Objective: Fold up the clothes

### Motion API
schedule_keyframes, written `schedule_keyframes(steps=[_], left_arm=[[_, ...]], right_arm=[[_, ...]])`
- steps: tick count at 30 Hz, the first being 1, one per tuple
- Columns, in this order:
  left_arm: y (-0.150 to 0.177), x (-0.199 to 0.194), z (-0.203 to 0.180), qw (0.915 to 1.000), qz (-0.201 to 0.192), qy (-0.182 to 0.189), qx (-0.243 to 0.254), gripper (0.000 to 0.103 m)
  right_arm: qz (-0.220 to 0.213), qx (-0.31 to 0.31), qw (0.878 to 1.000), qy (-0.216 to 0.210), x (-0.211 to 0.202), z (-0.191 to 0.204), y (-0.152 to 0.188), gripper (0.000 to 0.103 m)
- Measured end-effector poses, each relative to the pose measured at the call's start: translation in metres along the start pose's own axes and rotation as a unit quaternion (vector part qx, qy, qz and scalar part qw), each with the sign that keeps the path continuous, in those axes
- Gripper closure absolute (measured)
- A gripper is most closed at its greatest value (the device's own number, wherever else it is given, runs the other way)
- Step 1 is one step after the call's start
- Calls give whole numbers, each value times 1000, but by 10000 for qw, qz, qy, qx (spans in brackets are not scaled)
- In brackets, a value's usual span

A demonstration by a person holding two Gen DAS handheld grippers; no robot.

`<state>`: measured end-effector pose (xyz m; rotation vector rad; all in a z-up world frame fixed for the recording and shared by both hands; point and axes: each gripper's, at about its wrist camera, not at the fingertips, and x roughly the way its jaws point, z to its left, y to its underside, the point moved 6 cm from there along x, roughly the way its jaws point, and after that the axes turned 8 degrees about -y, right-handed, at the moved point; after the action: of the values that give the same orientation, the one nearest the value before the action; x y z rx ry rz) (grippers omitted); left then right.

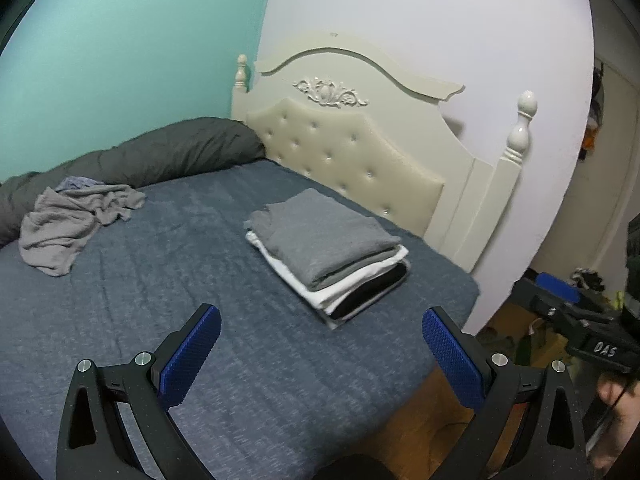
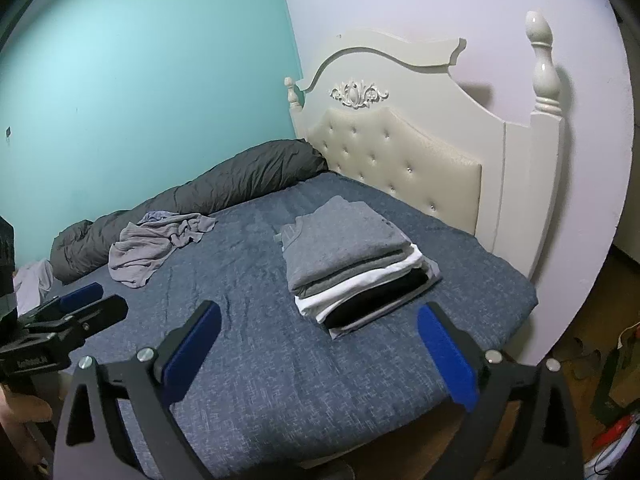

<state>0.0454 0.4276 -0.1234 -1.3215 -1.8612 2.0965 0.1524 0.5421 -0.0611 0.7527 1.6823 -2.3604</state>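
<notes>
Folded stack [image 1: 326,250] long axis diagonal toward headboard [image 1: 352,148], both grippers spread.

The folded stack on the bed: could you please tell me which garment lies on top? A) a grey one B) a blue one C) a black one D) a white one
A: the folded stack is topped by a grey garment, with a white layer and a black layer showing beneath it.
</notes>
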Motion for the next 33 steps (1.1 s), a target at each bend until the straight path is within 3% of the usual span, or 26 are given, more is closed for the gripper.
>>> schedule_keyframes(steps=[23, 33], left_arm=[[25, -25, 11, 10000, 0, -48, 64, 0], [28, -26, 8, 9999, -19, -57, 148, 0]], right_arm=[[-1, -40, 10000, -12, -19, 14, 32, 3], [-18, -77, 10000, -30, -17, 13, 29, 3]])
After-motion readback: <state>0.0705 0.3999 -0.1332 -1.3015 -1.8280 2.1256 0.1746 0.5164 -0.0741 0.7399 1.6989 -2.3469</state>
